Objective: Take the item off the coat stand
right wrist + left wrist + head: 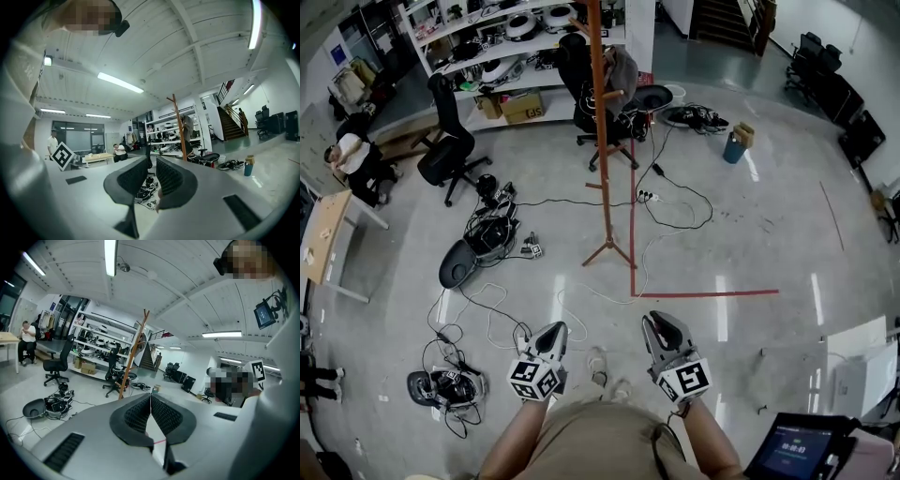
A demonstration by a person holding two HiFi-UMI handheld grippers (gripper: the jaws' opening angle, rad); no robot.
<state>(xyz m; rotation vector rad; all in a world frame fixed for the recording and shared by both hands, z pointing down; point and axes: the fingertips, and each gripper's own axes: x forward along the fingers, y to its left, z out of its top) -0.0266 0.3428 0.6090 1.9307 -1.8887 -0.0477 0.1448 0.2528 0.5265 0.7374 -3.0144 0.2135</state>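
Observation:
The coat stand [599, 141] is a tall orange-brown wooden pole on splayed feet, standing on the floor well ahead of me. A grey garment [624, 67] hangs from a peg near its top, on the right side. The right gripper view shows the stand [177, 126] far off with the grey garment [188, 125] on it. In the left gripper view the stand [133, 357] is equally distant. My left gripper [551, 335] [150, 397] is shut with nothing in it. My right gripper [660, 327] [151, 163] is open a little, with nothing between the pads. Both are held low in front of me, far from the stand.
Cables and devices [492, 230] litter the floor left of the stand. Black office chairs [445, 150] stand at the left and behind the stand. Red tape [703, 294] marks the floor. Shelving [506, 37] lines the back. A person [352, 159] sits by a table [323, 234].

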